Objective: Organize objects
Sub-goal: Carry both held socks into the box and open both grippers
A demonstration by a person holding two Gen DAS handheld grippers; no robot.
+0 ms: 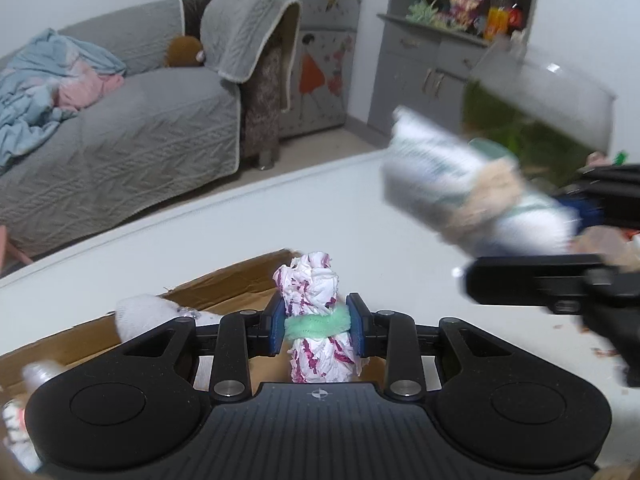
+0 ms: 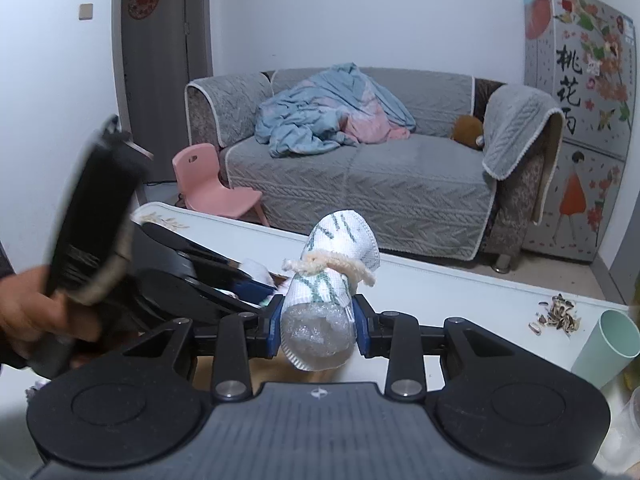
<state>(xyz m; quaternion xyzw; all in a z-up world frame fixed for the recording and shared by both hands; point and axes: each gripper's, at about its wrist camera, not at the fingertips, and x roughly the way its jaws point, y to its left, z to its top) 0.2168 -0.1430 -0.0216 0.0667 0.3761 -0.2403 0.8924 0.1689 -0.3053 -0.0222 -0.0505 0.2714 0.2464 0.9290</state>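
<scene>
Two bundles are in our grip at once, so one could slip or the two could knock together over the cardboard box (image 1: 224, 292) below. Our left gripper (image 1: 318, 326) pinches a white-and-purple crumpled bundle (image 1: 314, 292) at its green band (image 1: 318, 326). Our right gripper (image 2: 318, 326) squeezes a white-and-green wrapped bundle (image 2: 332, 268) tied with beige cord (image 2: 328, 262), raised above the table (image 2: 460, 280).

Cardboard box (image 1: 224, 284) under left bundle; white table (image 1: 340, 208) bare beyond
</scene>
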